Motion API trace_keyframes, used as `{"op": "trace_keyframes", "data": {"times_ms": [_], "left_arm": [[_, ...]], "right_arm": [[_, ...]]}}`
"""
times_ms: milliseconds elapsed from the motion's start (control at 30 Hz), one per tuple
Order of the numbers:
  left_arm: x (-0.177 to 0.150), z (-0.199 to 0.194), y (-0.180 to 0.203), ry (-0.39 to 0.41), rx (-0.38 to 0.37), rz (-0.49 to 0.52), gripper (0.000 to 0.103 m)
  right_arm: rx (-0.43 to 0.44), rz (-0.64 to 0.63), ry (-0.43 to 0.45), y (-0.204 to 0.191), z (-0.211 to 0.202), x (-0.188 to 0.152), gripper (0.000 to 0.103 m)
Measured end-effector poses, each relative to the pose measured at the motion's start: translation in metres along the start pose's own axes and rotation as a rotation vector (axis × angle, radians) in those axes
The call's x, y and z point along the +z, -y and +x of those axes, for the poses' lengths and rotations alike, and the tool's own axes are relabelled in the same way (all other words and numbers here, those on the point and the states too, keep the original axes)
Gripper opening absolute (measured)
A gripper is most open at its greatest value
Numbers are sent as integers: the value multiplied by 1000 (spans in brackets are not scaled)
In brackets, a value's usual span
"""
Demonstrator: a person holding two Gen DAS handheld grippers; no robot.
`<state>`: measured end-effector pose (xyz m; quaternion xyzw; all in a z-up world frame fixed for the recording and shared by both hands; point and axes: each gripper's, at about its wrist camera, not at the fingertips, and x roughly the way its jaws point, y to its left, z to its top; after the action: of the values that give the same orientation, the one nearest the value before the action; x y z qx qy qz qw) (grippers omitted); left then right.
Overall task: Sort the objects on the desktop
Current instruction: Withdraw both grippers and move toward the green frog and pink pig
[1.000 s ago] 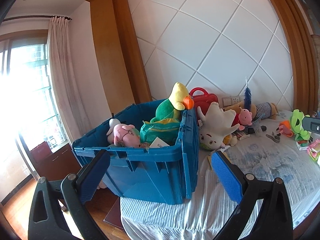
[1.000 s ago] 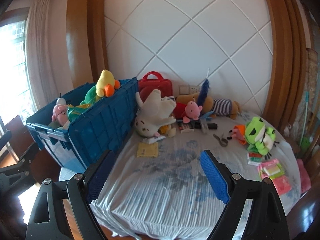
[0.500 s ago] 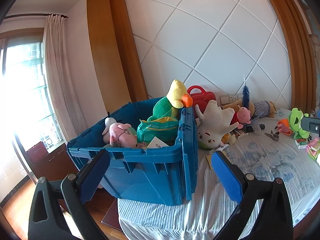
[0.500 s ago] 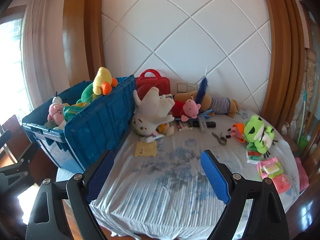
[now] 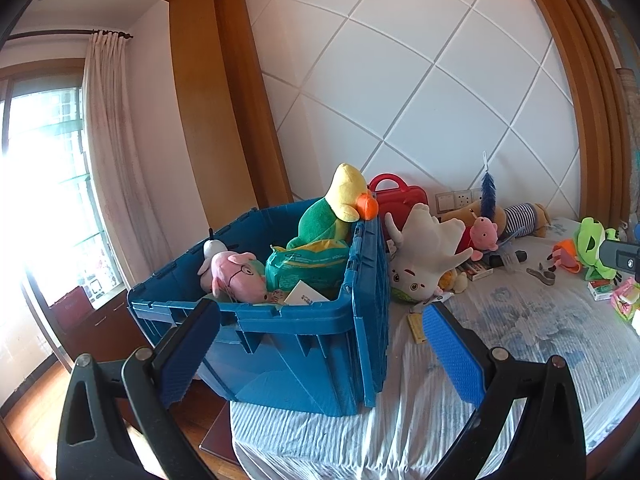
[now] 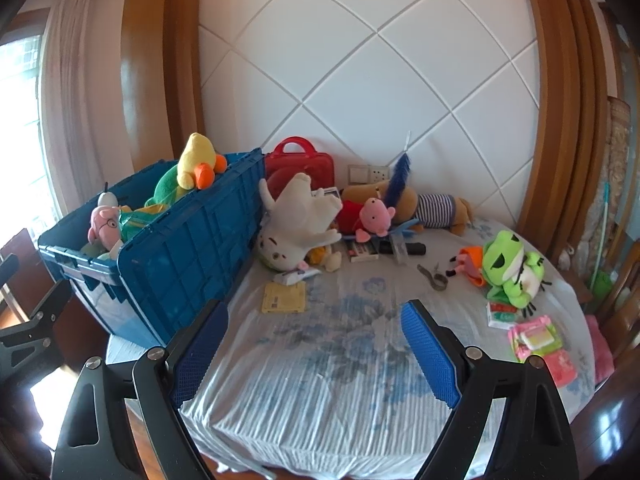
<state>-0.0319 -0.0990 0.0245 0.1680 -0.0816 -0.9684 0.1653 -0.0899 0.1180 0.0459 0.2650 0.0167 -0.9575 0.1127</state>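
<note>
Left wrist view first: your left gripper (image 5: 320,354) has its jaws spread wide with nothing between them, and the blue crate (image 5: 304,344) sits straight ahead of the gap, packed with plushies. You've got a yellow-headed duck plush (image 5: 340,208) in a green body poking over the far rim, a pink pig plush (image 5: 236,276) toward the left finger's side, and a teal packet (image 5: 308,266) whose print is too small to read. Just past the right finger, a white plush (image 5: 424,258) leans upside down against the crate wall.

Over on the right wrist view, your right gripper (image 6: 316,354) is also wide open and holding nothing. Beyond the jaws on the striped tablecloth (image 6: 320,380) there's a yellow card (image 6: 284,298) ahead of the left finger, text unreadable. A green frog plush (image 6: 512,270) sits off beyond the right finger, with pink packets (image 6: 538,342) near it. A red case (image 6: 302,164) stands against the wall behind everything.
</note>
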Motion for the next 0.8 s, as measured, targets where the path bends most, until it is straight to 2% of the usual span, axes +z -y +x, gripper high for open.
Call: {"op": "trace_keyframes", "data": {"times_ms": [500, 800], "left_arm": [[4, 14, 17, -17, -10, 6, 103], [5, 30, 30, -25, -45, 16, 103]], "right_arm": [[-7, 16, -22, 17, 14, 0, 89], [-30, 33, -38, 26, 25, -2, 89]]}}
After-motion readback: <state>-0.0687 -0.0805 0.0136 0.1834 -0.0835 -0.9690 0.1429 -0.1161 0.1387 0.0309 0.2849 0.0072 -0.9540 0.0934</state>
